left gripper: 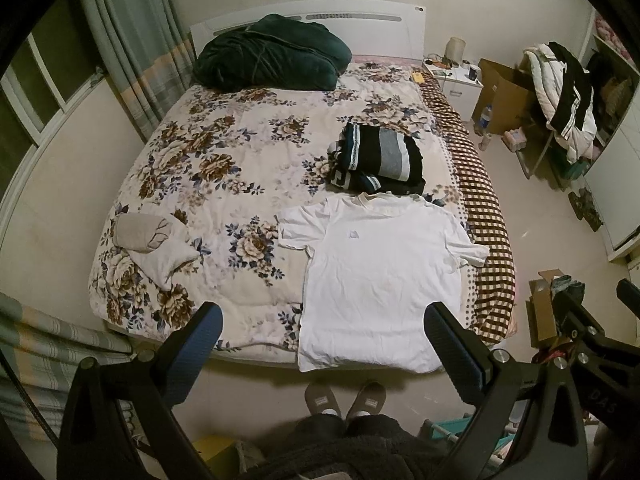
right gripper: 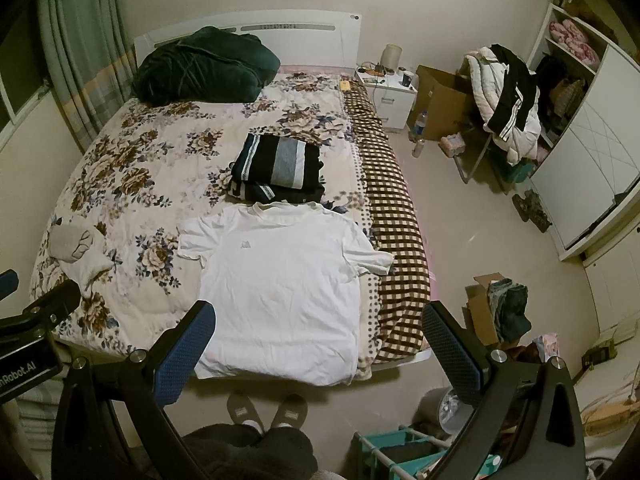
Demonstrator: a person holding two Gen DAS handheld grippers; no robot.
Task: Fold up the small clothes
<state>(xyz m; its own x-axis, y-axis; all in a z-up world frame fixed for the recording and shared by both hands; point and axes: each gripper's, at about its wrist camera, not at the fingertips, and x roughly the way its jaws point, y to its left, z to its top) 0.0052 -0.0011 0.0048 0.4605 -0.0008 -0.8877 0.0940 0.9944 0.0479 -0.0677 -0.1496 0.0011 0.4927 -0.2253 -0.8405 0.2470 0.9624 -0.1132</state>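
A white T-shirt [left gripper: 384, 276] lies spread flat, chest side up, at the foot of a bed [left gripper: 224, 168], its hem hanging just over the mattress edge and its collar touching a folded stack of dark striped clothes [left gripper: 380, 156]. One sleeve reaches onto the checked blanket [left gripper: 484, 216] along the bed's side. A person stands at the foot of the bed, slippers [left gripper: 346, 400] visible below, holding both tools high above the shirt.

The left gripper [left gripper: 324, 344] hangs with its fingers spread wide and nothing between them; the right gripper [right gripper: 320, 344] is likewise wide apart and empty. Neither touches the cloth.

The shirt looks like thin cotton: light, limp, faintly creased, likely to sag and bunch wherever it is lifted, and apt to drag on the quilt rather than slide. It appears robust, with little risk of damage. The soundest holds seem to be a sleeve and the hem corner on the same side, pinched through one layer only, so the side can be carried over toward the middle. A small pale garment [left gripper: 148, 244] lies crumpled well apart at the bed's other corner, not yet folded.
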